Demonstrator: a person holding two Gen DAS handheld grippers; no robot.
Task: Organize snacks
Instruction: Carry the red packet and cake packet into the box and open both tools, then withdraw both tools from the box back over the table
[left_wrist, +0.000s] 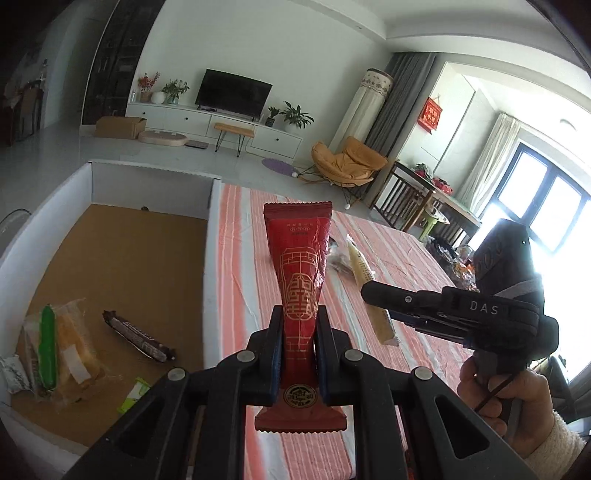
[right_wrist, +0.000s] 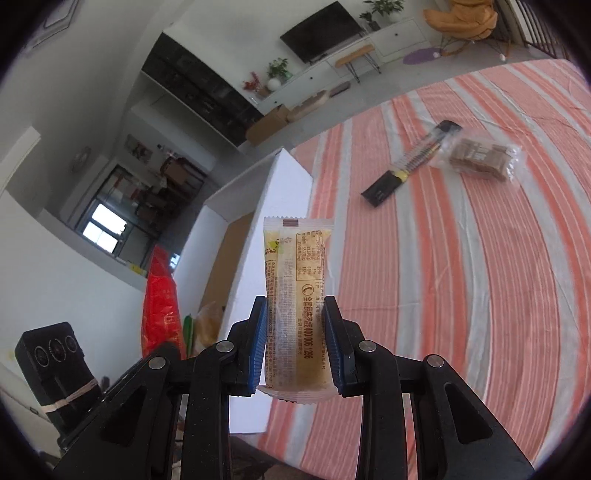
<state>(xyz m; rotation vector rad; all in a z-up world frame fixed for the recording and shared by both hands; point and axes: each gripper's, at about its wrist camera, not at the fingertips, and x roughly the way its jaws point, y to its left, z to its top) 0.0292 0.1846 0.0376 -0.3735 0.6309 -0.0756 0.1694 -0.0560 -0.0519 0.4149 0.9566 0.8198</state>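
White letters "DAS" printed on the black body of the right gripper (left_wrist: 380, 295), seen from the left wrist view. Digits "400 006 1286" printed lengthwise, after Chinese characters, on the clear yellowish snack packet (right_wrist: 297, 302) in the right wrist view; smaller print there too fine to read. Gold Chinese-style emblem and round seal on the red snack packet (left_wrist: 301, 280), characters not legible.
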